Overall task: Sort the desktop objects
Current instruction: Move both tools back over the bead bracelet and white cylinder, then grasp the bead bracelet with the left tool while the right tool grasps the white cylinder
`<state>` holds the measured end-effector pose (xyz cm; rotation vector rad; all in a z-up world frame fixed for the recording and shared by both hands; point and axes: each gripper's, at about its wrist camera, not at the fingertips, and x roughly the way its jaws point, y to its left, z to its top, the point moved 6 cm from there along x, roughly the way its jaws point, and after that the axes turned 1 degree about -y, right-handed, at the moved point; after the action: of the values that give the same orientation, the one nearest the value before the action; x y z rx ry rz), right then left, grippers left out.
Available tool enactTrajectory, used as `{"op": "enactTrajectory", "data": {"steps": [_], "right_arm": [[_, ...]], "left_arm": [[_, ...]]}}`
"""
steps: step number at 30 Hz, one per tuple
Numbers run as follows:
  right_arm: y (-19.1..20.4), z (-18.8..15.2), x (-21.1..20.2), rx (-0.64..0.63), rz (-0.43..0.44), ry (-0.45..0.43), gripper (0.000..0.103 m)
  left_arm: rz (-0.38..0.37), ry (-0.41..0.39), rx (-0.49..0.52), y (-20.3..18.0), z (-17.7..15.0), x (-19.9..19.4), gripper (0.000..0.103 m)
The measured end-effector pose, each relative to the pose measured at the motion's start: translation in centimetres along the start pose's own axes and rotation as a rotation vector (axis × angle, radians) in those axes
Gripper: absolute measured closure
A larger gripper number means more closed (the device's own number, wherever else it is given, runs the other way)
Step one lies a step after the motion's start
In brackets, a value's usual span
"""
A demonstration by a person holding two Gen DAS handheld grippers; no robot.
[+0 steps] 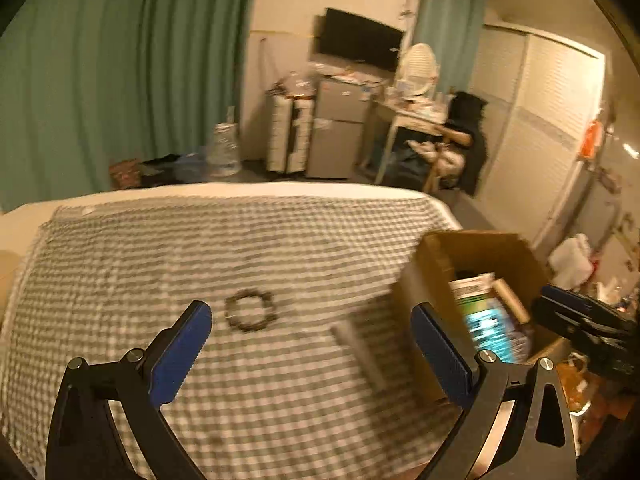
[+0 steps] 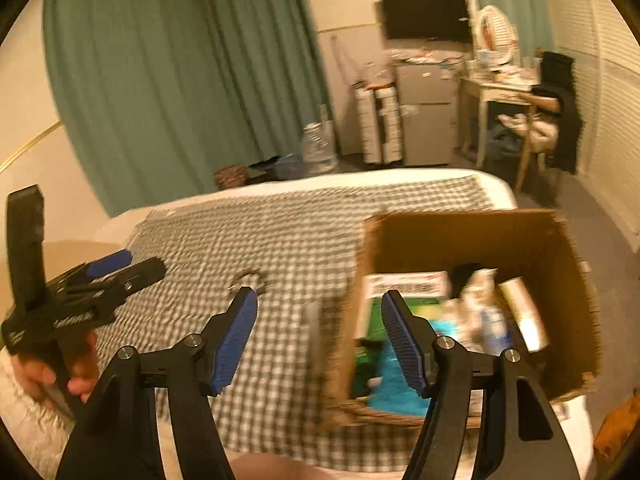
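The beaded bracelet (image 1: 251,315) on the checked cloth (image 1: 160,264) looks light and loose, best pinched across one side of its ring, while both hand-held grippers, left (image 1: 312,330) and right (image 2: 319,316), stand released and empty.

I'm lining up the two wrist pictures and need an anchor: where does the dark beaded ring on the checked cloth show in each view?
Left wrist: the beaded ring lies on the checked cloth, lower centre, just right of the left fingertip.
Right wrist: the ring is left of centre, partly hidden behind the gripper's left fingertip.
Shared landmark: the cardboard box, to the ring's right in both.
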<state>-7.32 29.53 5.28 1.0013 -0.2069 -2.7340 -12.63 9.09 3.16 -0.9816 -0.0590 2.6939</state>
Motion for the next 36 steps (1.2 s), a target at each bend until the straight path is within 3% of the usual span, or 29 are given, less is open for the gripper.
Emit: {"op": "enactTrajectory", "data": {"steps": [3, 7, 10, 11, 13, 20, 25, 28, 32, 33, 35, 36], "right_arm": [[2.4, -1.3, 2.9, -0.022, 0.049, 0.048, 0.039], [4.4, -3.2, 8.2, -0.041, 0.043, 0.137, 0.039], [4.5, -4.3, 12.1, -0.055, -0.006, 0.203, 0.04], [4.6, -4.5, 13.1, -0.071, -0.026, 0.216, 0.046], [4.3, -5.2, 15.5, -0.084, -0.06, 0.258, 0.048], [1.8, -7.1, 22.5, -0.056, -0.136, 0.365, 0.052], [0.6, -9.2, 25.4, -0.061, -0.167, 0.412, 0.054], [0.1, -9.6, 26.0, -0.064, -0.179, 0.418, 0.054], [-0.1, -9.7, 26.3, -0.086, -0.194, 0.411, 0.065], [-0.2, -9.7, 26.3, -0.084, -0.193, 0.409, 0.066], [-0.4, -9.6, 26.2, -0.088, -0.205, 0.404, 0.072], [-0.3, -9.6, 26.3, -0.091, -0.207, 0.404, 0.073]], "left_arm": [[0.09, 0.011, -0.025, 3.6, -1.6, 1.0, 0.0], [0.216, 0.022, -0.039, 6.9, -3.9, 3.5, 0.0], [0.209, 0.077, -0.044, 7.3, -5.6, 6.2, 0.0], [0.207, 0.087, -0.044, 7.4, -5.9, 7.0, 0.0], [0.2, 0.109, -0.046, 7.2, -6.5, 8.8, 0.0], [0.137, 0.165, -0.033, 5.8, -6.7, 15.6, 0.0], [0.092, 0.188, -0.034, 5.8, -6.7, 20.2, 0.0], [0.102, 0.203, -0.024, 6.0, -6.9, 23.2, 0.0], [0.103, 0.219, -0.029, 6.6, -7.3, 26.3, 0.0], [0.1, 0.217, -0.01, 6.5, -7.2, 26.5, 0.002], [0.097, 0.209, 0.041, 6.1, -7.1, 26.3, 0.018], [0.092, 0.203, 0.05, 5.9, -7.0, 26.3, 0.034]]}}
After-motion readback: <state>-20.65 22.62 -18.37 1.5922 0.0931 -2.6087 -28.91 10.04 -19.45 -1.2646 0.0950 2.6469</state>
